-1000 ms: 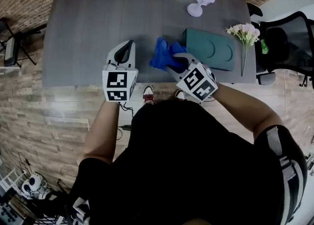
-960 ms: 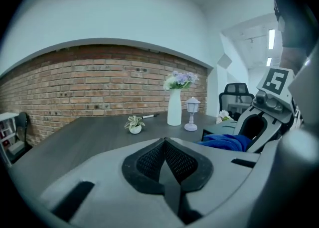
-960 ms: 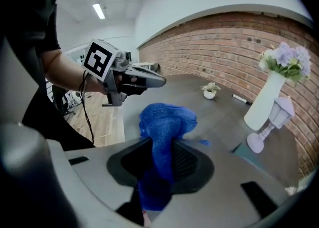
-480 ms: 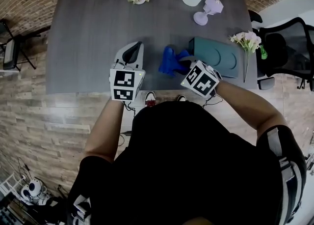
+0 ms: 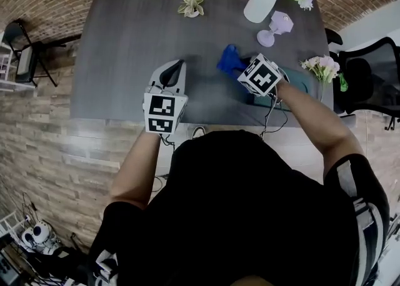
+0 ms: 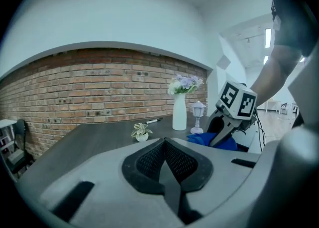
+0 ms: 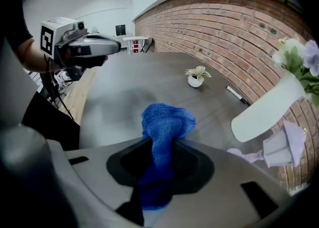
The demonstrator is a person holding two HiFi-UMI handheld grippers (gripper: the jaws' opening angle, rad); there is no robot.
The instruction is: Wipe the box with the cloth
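**Right gripper carrying the cloth at the left end of the box**

The right gripper (image 5: 242, 68) has its fingers closed on a blue cloth (image 5: 229, 60). In the right gripper view, the cloth (image 7: 167, 120) runs as a folded strip between the fingers, and a bunched wad stands out beyond their tips. From the head view, the wad lies at the left end of the teal box (image 5: 304, 85), which rests near the counter (image 5: 137, 29) edge and is largely hidden under the gripper and forearm. Whether cloth and box touch cannot be told.

The left gripper (image 5: 177, 66) hovers apart over bare counter, its fingers (image 6: 149, 160) pressed together on nothing.

Handling, as judged:
- **Cloth:** it looks soft, light and limp. A grip on a fold, as here, leaves the free wad to do the rubbing.
- **Box:** it appears rigid and smooth-topped, and possibly light enough to slide under a stroke. The idle gripper could steady its far end.
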